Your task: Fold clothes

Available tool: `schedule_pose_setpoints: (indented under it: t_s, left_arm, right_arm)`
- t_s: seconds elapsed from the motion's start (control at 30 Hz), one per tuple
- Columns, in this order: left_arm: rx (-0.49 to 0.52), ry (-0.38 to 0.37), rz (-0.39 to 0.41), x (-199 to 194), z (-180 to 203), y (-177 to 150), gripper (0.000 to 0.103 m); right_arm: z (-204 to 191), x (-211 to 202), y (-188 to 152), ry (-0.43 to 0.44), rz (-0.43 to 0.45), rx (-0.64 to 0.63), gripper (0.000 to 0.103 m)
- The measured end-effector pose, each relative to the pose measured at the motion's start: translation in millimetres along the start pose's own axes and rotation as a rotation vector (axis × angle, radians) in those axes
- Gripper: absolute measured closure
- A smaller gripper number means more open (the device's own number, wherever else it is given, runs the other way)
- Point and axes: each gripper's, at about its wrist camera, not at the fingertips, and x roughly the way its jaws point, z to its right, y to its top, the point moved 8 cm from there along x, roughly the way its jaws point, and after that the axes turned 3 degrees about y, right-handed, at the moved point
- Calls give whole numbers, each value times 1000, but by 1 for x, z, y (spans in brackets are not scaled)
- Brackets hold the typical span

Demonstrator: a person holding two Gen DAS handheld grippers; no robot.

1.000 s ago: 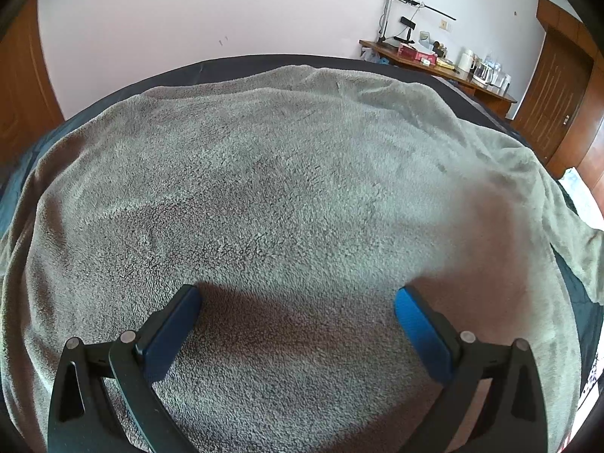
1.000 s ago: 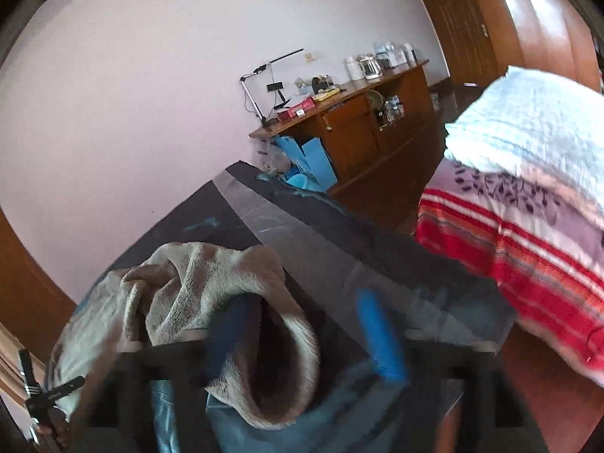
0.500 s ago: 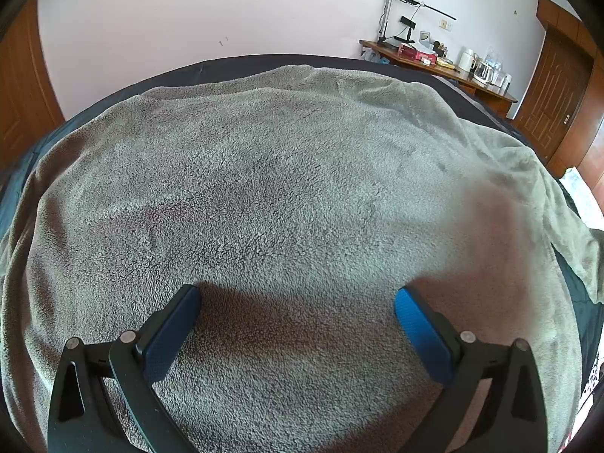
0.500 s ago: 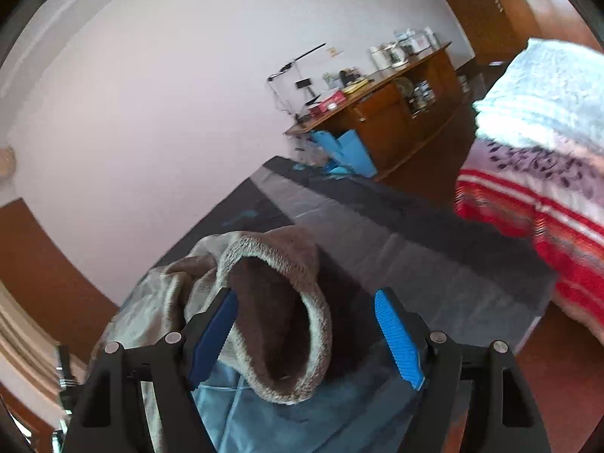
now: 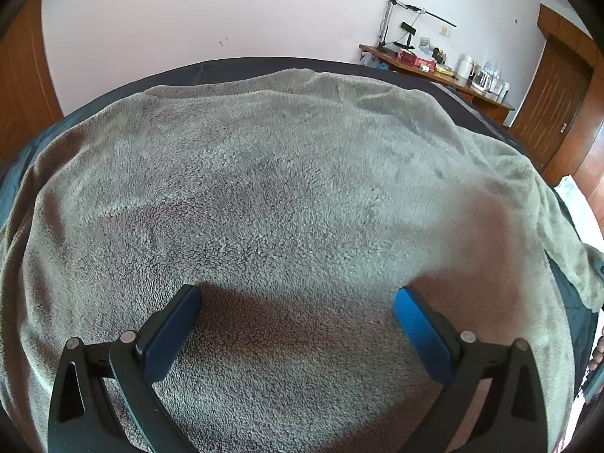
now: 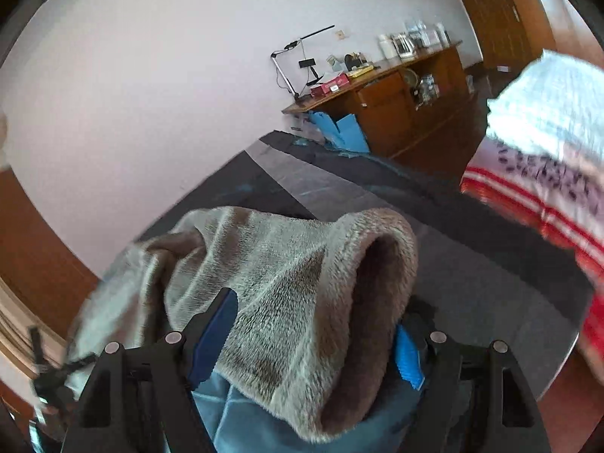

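A grey fleece garment (image 5: 283,173) lies spread flat over a dark bed cover (image 5: 245,66). My left gripper (image 5: 296,292) hovers just above its near part, open, with only flat fabric under the blue pads. In the right wrist view, the garment's sleeve cuff (image 6: 302,271) bulges up, its round opening facing right. My right gripper (image 6: 313,317) has this cuff between its jaws, which are closing. The cuff covers part of both blue pads (image 6: 215,336), and I see no firm pinch.
A wooden desk (image 6: 385,102) with a lamp and bottles stands against the far wall. Red-striped bedding (image 6: 536,188) with a white pillow is piled at the right. Blue cloth (image 6: 245,415) lies under the cuff. A wooden door (image 5: 547,105) is at the far right.
My right gripper has moved forward and slightly down, so the cuff now sits between its jaws, which have narrowed a little. The left gripper and the spread garment have not moved.
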Motion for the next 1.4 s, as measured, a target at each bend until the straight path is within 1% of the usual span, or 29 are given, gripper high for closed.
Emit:
schedule_pose_setpoints:
  t_s: [0.03, 0.07, 0.1, 0.13, 0.17, 0.27, 0.43, 0.53, 0.63, 0.73, 0.83, 0.93, 1.0, 1.1, 1.27, 1.4]
  left_arm:
    - [0, -1, 1, 0, 0, 0, 0]
    - [-1, -3, 3, -1, -1, 1, 0]
    - [-6, -10, 7, -2, -1, 1, 0]
    - [-11, -16, 11, -3, -1, 2, 0]
    - [-18, -24, 19, -4, -2, 3, 0]
    - [-33, -49, 41, -10, -3, 6, 0]
    - [-35, -67, 48, -15, 1, 7, 0]
    - [-47, -86, 47, -19, 2, 7, 0]
    - [-66, -100, 49, -23, -1, 9, 0]
    - [-88, -97, 51, -27, -5, 11, 0]
    - [-118, -90, 51, -29, -9, 12, 0]
    - [-160, -82, 48, -31, -21, 14, 0]
    - [-197, -72, 48, -34, -31, 12, 0]
    - [-245, -77, 46, -33, -42, 15, 0]
    - [-318, -93, 56, -39, -59, 18, 0]
    - [-370, -133, 50, -41, -66, 18, 0]
  right_arm:
    - [-2, 3, 0, -12, -8, -20, 41]
    - [-4, 6, -1, -32, -18, -37, 66]
    - [-4, 8, -1, -57, -26, -53, 74]
    - [-5, 9, 0, -76, -30, -66, 78]
    - [-5, 8, 2, -79, -24, -70, 86]
    - [-5, -5, 20, -85, 26, -50, 88]
    - [-4, -34, 67, -94, 155, 19, 88]
    - [-11, -53, 97, -97, 234, 41, 88]
    - [-33, -65, 119, -63, 286, 30, 88]
    - [-71, -65, 129, -1, 292, -25, 88]
    - [-122, -54, 129, 85, 267, -100, 88]
    - [-177, -41, 122, 194, 223, -160, 88]
    - [-213, -28, 111, 269, 183, -196, 88]
    - [-269, -3, 84, 363, 94, -265, 88]
    - [-335, 45, 24, 414, -51, -391, 88]
    - [-358, 78, -16, 418, -152, -464, 88]
